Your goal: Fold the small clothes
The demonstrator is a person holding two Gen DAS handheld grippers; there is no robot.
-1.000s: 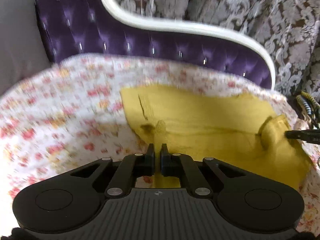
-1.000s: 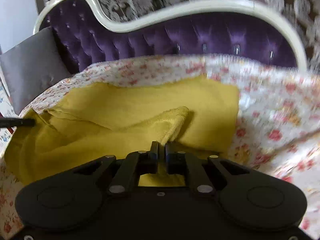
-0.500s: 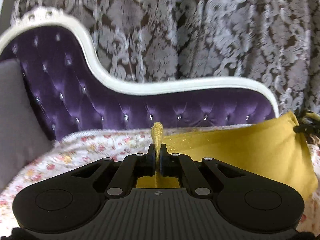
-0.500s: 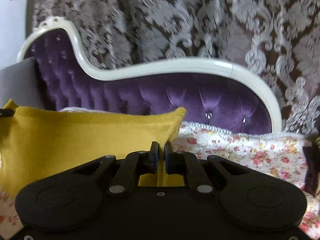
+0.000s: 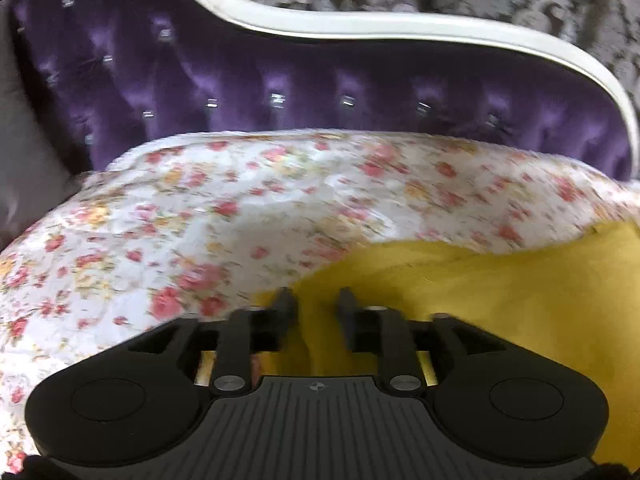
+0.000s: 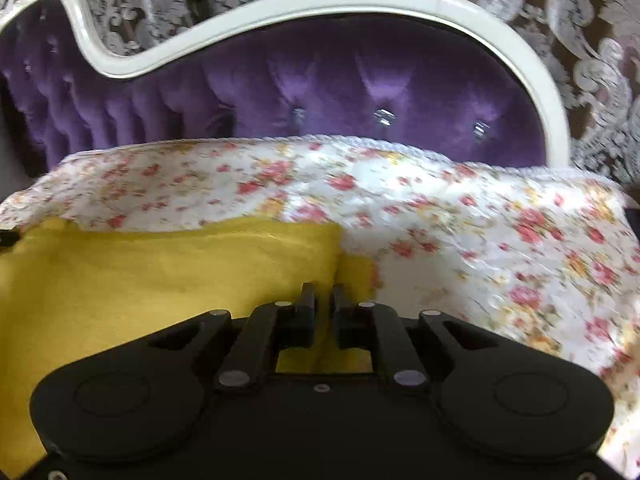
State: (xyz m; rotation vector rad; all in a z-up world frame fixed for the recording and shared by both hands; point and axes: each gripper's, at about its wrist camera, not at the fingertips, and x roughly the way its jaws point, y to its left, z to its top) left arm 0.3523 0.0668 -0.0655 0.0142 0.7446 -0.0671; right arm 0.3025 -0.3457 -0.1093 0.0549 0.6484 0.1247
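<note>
Yellow garment [image 6: 160, 272] spread flat on floral cover [image 6: 480, 220], lower left of right-wrist view, lower right of left-wrist view [image 5: 500, 300]. Left tongs [image 5: 314, 300] opening, cloth edge between the jaws, pads clear of it. Right tongs [image 6: 322, 294] opening too, parted over the garment's corner. Purple tufted backrest [image 6: 340, 80] behind.
</note>
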